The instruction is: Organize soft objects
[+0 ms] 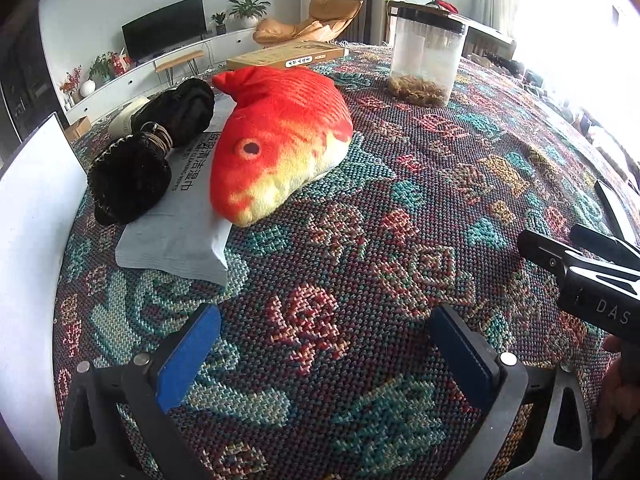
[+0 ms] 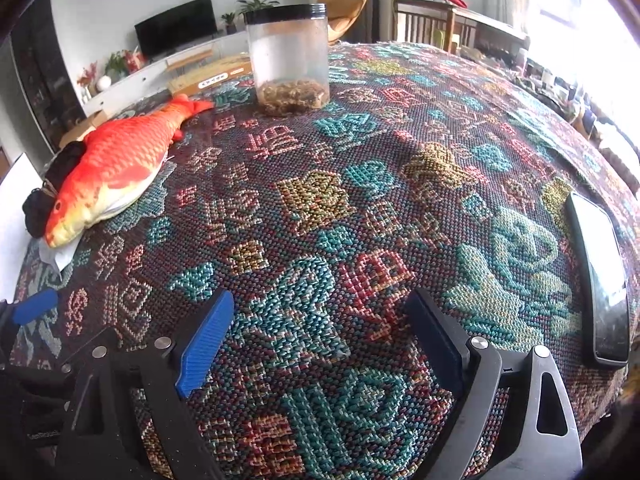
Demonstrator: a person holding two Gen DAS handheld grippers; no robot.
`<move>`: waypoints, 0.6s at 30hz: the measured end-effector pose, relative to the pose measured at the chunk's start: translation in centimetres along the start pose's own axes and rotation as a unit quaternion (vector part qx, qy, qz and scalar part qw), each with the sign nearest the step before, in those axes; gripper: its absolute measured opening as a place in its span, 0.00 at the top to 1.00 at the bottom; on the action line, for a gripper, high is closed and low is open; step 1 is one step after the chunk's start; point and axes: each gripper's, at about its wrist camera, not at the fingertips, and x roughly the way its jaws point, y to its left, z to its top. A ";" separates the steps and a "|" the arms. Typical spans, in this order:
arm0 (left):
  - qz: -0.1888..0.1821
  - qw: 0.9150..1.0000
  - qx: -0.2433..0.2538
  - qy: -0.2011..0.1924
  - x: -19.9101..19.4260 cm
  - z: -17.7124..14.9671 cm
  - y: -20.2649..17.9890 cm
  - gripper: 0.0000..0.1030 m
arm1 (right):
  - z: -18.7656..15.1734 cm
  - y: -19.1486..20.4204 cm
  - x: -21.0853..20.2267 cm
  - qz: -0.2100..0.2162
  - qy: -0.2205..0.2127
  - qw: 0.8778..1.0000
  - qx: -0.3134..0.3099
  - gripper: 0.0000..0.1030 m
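Ahead-left of the wide-open left gripper (image 1: 320, 344), the red-orange plush fish (image 1: 276, 140) is lying nose-first toward it, nearer than the equally wide right gripper (image 2: 320, 336).

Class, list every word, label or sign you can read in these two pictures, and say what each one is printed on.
"DAS" – on the black body of the right gripper, cut off at the picture's edge.
"CLEANING WIPES" – partly legible on the grey wipes packet; the Chinese characters beside it are only partly readable.
Label on the box: too small to read.
Patterned tablecloth: woven characters, not clearly readable.
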 end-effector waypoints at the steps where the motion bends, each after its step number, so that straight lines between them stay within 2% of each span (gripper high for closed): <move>1: 0.000 1.000 0.000 0.000 0.0 0.0 0.0 0.00 | 0.0 0.0 0.0 0.000 0.000 1.000 -0.001 0.12; 18: 0.000 1.000 0.000 0.000 0.0 0.0 0.0 0.00 | -0.1 0.0 -0.1 -0.002 0.001 1.000 -0.002 0.12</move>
